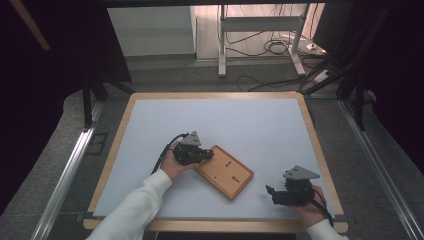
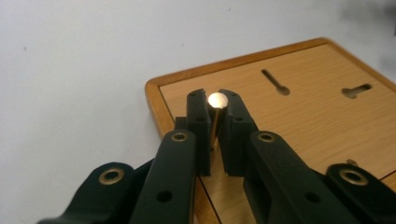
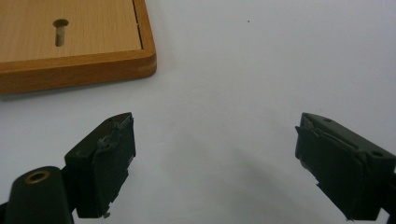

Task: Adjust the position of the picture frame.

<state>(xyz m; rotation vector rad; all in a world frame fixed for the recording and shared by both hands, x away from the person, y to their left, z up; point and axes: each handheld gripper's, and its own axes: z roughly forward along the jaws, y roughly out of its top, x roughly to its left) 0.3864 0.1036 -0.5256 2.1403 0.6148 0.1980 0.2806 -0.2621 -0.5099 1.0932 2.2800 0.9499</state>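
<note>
A flat wooden board (image 1: 225,171) with a raised rim and keyhole slots lies on the white table, turned at an angle. My left gripper (image 1: 206,155) hovers over the board's near-left corner (image 2: 156,88) and is shut on a small brass pin (image 2: 216,114), whose round shiny end shows between the pads. Two keyhole slots (image 2: 275,82) are cut in the board beyond it. My right gripper (image 1: 271,195) rests near the table's front right, its jaws wide apart over bare table (image 3: 215,154), with nothing between them. The board's corner (image 3: 140,60) lies up-left of it.
The white table top (image 1: 250,125) has a wooden edge all round. Beyond its far side stand a metal frame's legs (image 1: 222,45) and loose cables on the floor. A rail (image 1: 65,175) runs along the left.
</note>
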